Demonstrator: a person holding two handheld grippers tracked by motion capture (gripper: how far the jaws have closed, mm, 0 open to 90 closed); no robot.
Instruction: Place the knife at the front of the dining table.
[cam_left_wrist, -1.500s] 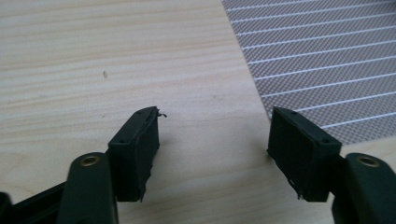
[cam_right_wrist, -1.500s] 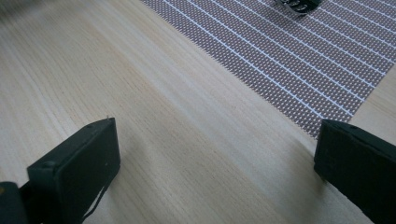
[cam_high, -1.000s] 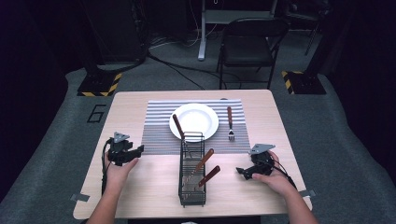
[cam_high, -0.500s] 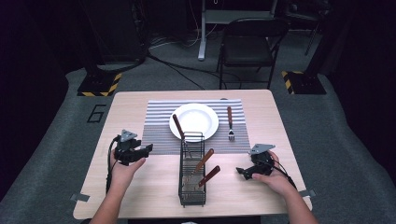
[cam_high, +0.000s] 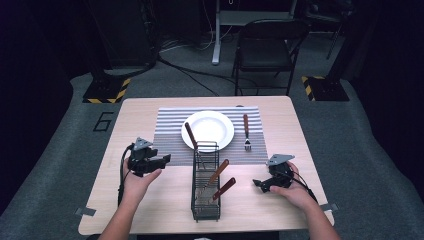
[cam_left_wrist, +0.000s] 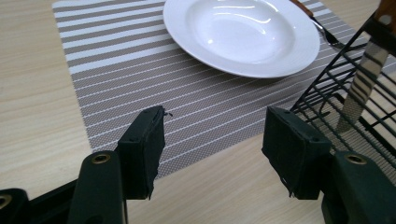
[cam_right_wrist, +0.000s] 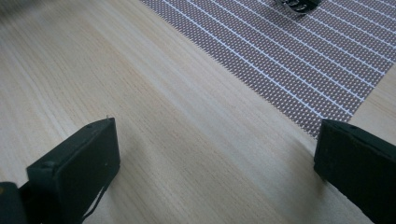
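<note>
— While I worked at the tabletop (cam_high: 150, 210), where did everything sit, biggest first?

— On the wood lay the striped placemat (cam_high: 170, 131), and on it the white plate (cam_high: 208, 130). Just in front of the mat stood the black wire caddy (cam_high: 205, 181), long and narrow, with two wooden-handled utensils (cam_high: 218, 180) leaning in it. A wooden-handled knife (cam_high: 190, 135) lay at the plate's left, its near end right by the caddy's far wall, and a fork (cam_high: 246, 131) lay on the mat to the plate's right.

— And your hands?

— My left hand-held gripper (cam_high: 161, 160) hovered left of the caddy, aimed toward it; its jaws had just been opening, and stood apart with nothing between them. From its own camera I saw the left gripper (cam_left_wrist: 212, 149) facing the mat corner, the caddy's wire at the right. My right hand-held gripper (cam_high: 258, 183) sat low over bare wood right of the caddy, jaws wide and empty.

— What did the step ask for?

— I judged I was going for a utensil in the caddy. Best to come over the rim and take a handle near its top, squarely.

— What stood in the way?

— The caddy's wire walls, mainly; the two handles also leaned close together, so catching both was a risk.
</note>
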